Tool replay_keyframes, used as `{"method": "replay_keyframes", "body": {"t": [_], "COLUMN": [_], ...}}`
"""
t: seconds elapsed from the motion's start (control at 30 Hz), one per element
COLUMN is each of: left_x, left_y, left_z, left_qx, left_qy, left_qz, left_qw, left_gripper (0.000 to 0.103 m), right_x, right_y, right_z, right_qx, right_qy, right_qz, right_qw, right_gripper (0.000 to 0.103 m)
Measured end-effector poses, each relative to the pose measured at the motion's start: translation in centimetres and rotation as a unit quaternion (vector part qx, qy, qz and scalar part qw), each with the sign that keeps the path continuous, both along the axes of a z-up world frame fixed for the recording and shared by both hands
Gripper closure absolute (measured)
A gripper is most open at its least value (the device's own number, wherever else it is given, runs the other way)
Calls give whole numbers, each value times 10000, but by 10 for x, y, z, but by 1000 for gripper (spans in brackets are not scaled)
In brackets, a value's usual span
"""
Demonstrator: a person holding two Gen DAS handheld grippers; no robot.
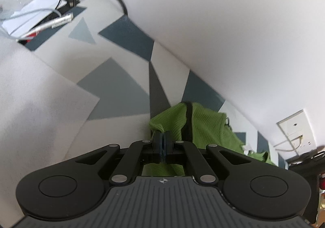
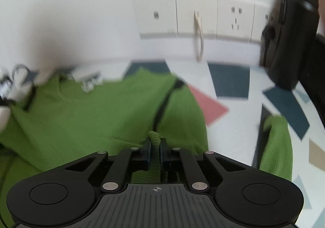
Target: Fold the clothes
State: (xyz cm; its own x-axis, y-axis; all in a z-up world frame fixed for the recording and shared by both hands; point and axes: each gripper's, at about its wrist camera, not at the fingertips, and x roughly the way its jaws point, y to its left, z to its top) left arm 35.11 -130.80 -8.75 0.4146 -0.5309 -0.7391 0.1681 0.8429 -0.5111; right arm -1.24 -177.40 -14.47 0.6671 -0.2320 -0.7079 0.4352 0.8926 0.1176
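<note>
At the bottom middle of the left wrist view, the left tool [image 1: 163, 136] is pinched tight on a corner of the green sweater [image 1: 203, 124]. Its two fingers are pressed together with only a thin bit of cloth between them. Most of the sweater hides behind the tool's black body and runs off toward the lower right. A dark strip [image 1: 188, 120] goes down the cloth.

Near the bottom middle of the right wrist view, the right tool [image 2: 155, 143] is clamped on a thick rolled edge of the same sweater [image 2: 81, 116]. That picture is blurry, so the small white things at the left edge are hard to make out. Another green piece [image 2: 278, 146] lies at the lower right, apart from the main cloth.

Under it all is the desk [image 1: 61, 90], white with gray, blue and pink shapes. It has lots of bare room at the left of the left view. Cables and papers [image 1: 34, 6] crowd the upper left corner. A white wall with sockets [image 2: 195, 17] stands just behind the desk's far edge. Something black [image 2: 288, 35] blocks the upper right.
</note>
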Motion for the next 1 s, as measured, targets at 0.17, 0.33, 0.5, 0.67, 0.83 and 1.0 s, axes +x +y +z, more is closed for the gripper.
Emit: {"method": "replay_keyframes", "body": {"t": [0.17,0.33,0.5,0.67,0.83,1.0], "left_x": [3,9,14,17,-12,-66], "left_y": [6,4,-9,-15,-5,0], "left_z": [0,-13,-21,-9,15,19], "left_qx": [-99,56,142,374,412,1070], "left_qy": [-82,-68,-160,-294,-647,-891], "left_qz": [282,353,134,-165,-1160,-2289], "left_qw": [9995,9993,9997,9987,9903,9634], "left_gripper": [101,101,101,55,44,44], "right_x": [21,48,61,46,16,-11], "right_y": [-9,-19,-26,-30,-28,-12], "right_z": [11,-5,-19,-10,4,4], "right_qx": [-86,-122,-88,66,125,396], "right_qy": [-237,19,253,-108,-247,-106], "right_qz": [23,94,74,-239,-214,85], "right_qw": [9997,9999,9996,9996,9994,9991], "right_gripper": [96,96,95,67,67,70]}}
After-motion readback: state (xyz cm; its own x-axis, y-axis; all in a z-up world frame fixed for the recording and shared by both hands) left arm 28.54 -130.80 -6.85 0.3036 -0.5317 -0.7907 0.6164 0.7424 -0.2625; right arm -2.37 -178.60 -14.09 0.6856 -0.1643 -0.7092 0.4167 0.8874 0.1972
